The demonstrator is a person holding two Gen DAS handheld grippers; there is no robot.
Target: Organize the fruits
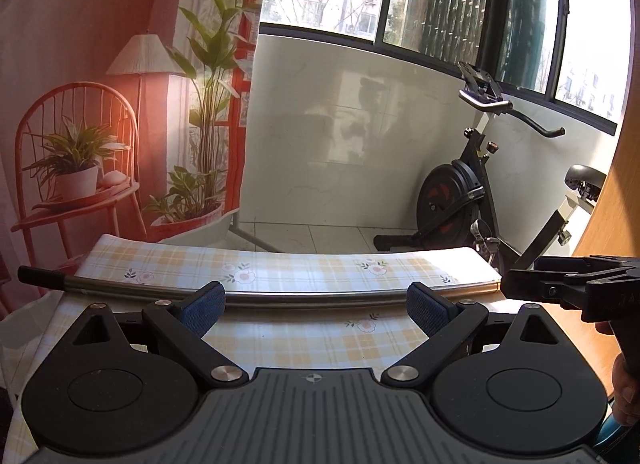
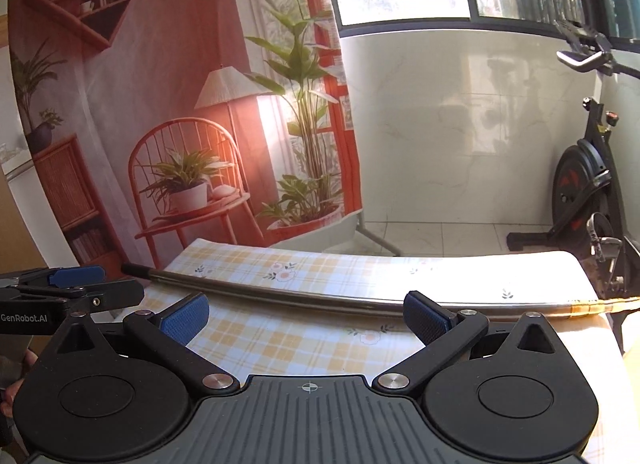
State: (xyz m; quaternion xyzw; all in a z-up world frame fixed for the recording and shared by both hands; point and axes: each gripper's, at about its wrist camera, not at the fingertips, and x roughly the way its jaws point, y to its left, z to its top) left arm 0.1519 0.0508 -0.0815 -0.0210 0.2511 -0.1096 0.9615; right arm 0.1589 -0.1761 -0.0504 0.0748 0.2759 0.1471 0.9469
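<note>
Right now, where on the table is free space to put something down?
The checked tablecloth is bare between the open right gripper and the metal rod, and again beyond the rod up to the far edge. The left view shows the same before the open left gripper. No fruit is in view. Only the rod crosses the surface.

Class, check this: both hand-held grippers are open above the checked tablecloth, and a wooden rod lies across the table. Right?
Not quite. The rod is metal, as the left wrist view shows. Both the left hand-held gripper and the right hand-held gripper are open above the checked tablecloth.
</note>
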